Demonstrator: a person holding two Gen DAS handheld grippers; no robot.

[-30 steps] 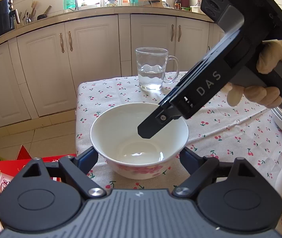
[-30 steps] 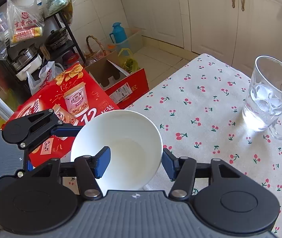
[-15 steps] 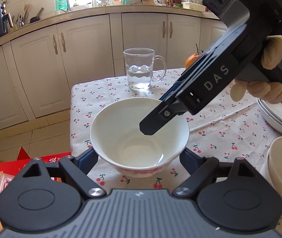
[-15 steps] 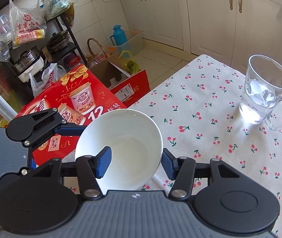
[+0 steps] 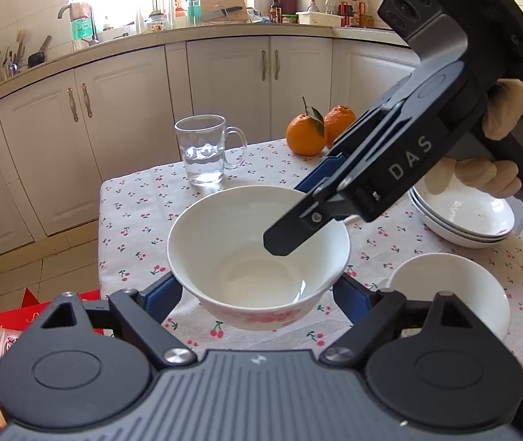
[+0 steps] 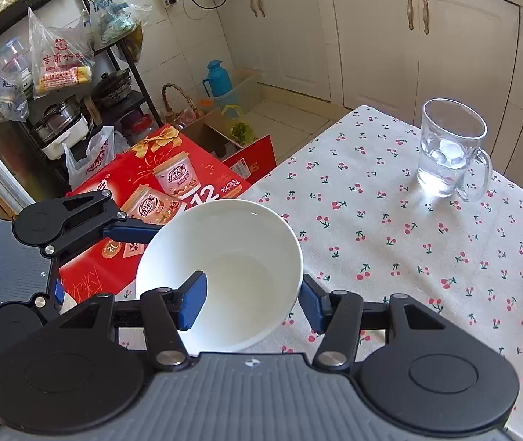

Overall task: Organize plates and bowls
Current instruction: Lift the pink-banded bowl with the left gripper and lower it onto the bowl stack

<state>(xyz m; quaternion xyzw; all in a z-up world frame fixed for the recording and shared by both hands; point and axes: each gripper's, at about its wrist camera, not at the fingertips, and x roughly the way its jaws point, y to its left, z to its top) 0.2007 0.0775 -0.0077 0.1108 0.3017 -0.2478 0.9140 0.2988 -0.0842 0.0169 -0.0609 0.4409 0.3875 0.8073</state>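
Note:
A white bowl with a pink flower pattern is held above the cherry-print table; it also shows in the right wrist view. My left gripper clasps it by its two sides. My right gripper straddles its rim, one finger inside, one outside, wide apart. In the left wrist view the right gripper reaches in from the right. A second white bowl sits on the table at the right. A stack of white plates lies behind it.
A glass mug with water and two oranges stand at the table's far side. The table edge is near the held bowl. Red cartons and a shelf lie on the floor beyond it.
Both grippers and the bowl have moved right over the table. The oranges, the plates and the second bowl have come into the left wrist view.

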